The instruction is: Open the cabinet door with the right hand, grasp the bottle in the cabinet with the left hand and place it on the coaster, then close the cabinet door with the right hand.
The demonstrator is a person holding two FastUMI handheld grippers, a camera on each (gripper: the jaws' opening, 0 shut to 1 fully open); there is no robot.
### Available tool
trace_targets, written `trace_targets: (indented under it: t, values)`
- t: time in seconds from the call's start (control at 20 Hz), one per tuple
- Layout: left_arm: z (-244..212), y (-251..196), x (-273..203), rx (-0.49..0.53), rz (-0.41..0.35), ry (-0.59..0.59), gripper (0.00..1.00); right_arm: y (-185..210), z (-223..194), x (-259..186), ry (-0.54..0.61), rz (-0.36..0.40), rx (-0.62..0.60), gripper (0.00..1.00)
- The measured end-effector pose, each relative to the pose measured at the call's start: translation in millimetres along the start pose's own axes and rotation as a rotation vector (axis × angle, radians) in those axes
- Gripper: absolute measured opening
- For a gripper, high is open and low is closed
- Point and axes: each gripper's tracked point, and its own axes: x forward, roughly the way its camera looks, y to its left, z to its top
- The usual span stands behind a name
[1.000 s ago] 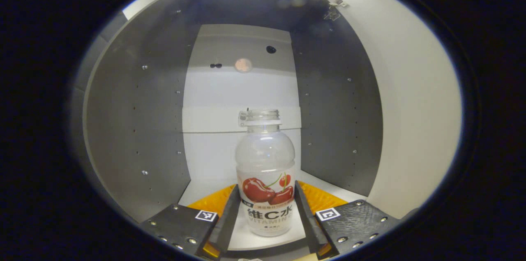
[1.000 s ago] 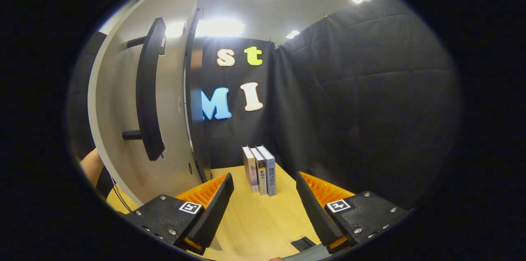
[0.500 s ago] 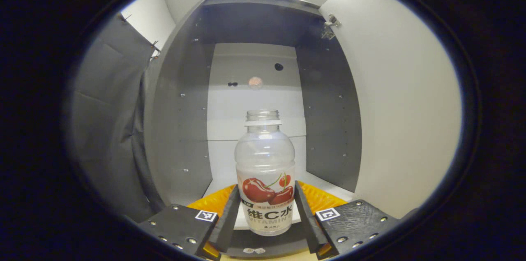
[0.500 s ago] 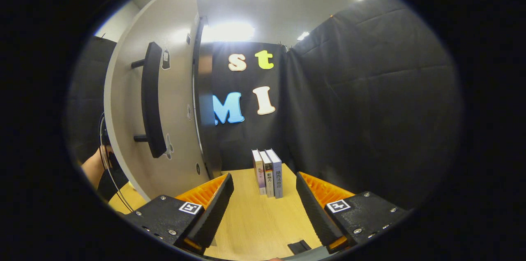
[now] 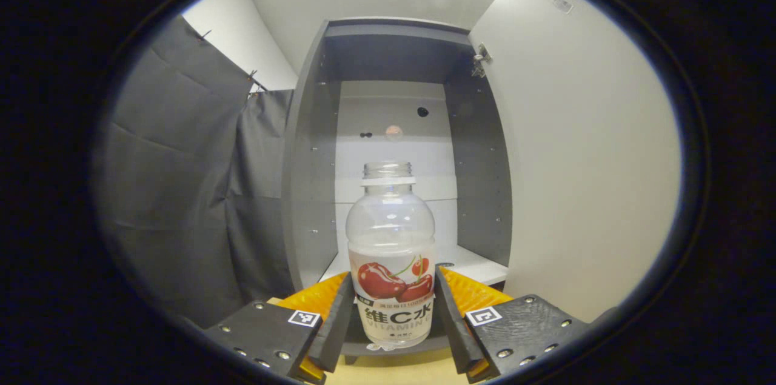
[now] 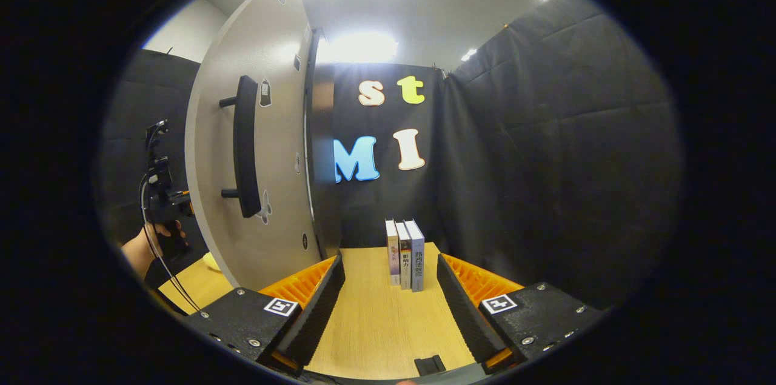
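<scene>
In the left gripper view, the left gripper (image 5: 393, 312) holds the bottle (image 5: 391, 257) upright between its fingers (image 5: 334, 318), which press on the labelled lower body from both sides. The bottle is clear, uncapped, and carries a cherry label. Beyond the fingers stands the cabinet (image 5: 309, 179), its dark interior open, with a white shelf floor (image 5: 467, 261) behind the bottle; the bottle's base hangs in front of the cabinet's lower edge, above a strip of wooden worktop (image 5: 394, 373). The cabinet door (image 5: 582, 160) stands swung open to the right of the fingers.

In the right gripper view, the right gripper (image 6: 388, 306) is spread wide with nothing between its fingers (image 6: 315, 306). Ahead of them lies the worktop (image 6: 382, 324), with three books (image 6: 405, 253) standing upright. To the left of the fingers the cabinet door (image 6: 267, 160) shows its dark handle (image 6: 245, 145), apart from the fingers. Farther left a hand (image 6: 145, 245) grips the other device.
</scene>
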Motion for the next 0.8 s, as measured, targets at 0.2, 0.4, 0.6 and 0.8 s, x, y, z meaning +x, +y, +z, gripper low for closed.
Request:
trace_targets:
  t: [0.2,0.4,0.6,0.8]
  values:
    - [-3.9,2.5,-32.3,-0.006,0.025,-0.016,0.71,-2.7,-7.2,-3.7,0.011,0.027,0.007,0.94]
    - [-20.8,3.8,-64.4,-0.011,0.047,-0.023,0.71,-3.6,-10.6,-2.8,-0.002,0.05,0.021,0.94]
    - [-50.3,8.6,-94.2,0.002,0.064,-0.004,0.72,-1.8,-14.7,1.9,-0.019,0.063,0.037,0.94]
    - [-77.6,10.9,-116.0,0.006,0.076,0.027,0.72,1.3,-24.7,10.1,-0.007,0.065,0.053,0.94]
